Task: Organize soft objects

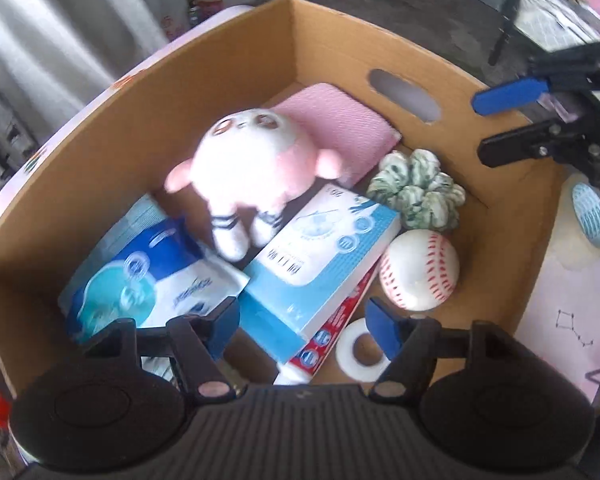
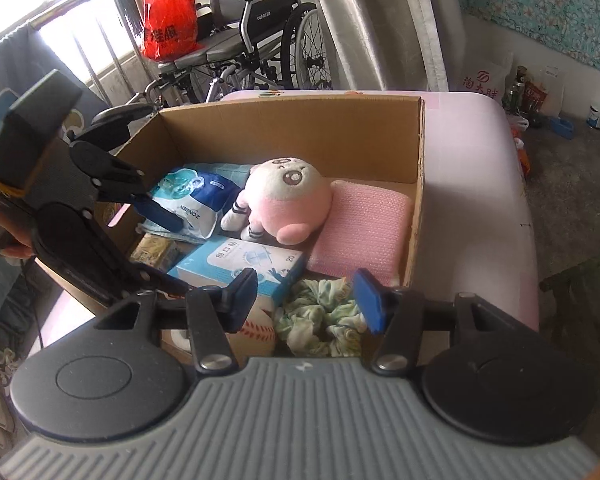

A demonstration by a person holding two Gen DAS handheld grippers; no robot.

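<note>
Step, my guess: the cardboard box (image 1: 236, 92) is already pretty full, so I'd say they're picking out or tidying the next soft thing, probably the plush or the scrunchie.

How to do it well: go in from above, grab a squishy bit like the plush's body rather than a skinny leg, and squeeze gently so it doesn't pop out. Keep the fingers away from the box wall.

Left gripper (image 1: 300, 326): fingers spread apart, nothing between them, hovering over the near edge of the box.

Blue wipes pack (image 1: 148, 268): left side of the box, just ahead of the left finger.

Pink plush (image 1: 252, 156): middle of the box, lying half on the wipes pack and half on the light blue carton (image 1: 320, 248); it's further in than the left gripper, not touching it. It looks smeared in that view, so its exact pose is hard to call.

Pink pad (image 1: 336, 128): far corner, under the plush's head.

Green scrunchie (image 2: 320, 316): right side, beside the baseball (image 1: 418, 270), sitting right below the right gripper's spread fingers.

Right gripper (image 2: 306, 300): open too, holding nothing, above the near right end of the box.
</note>
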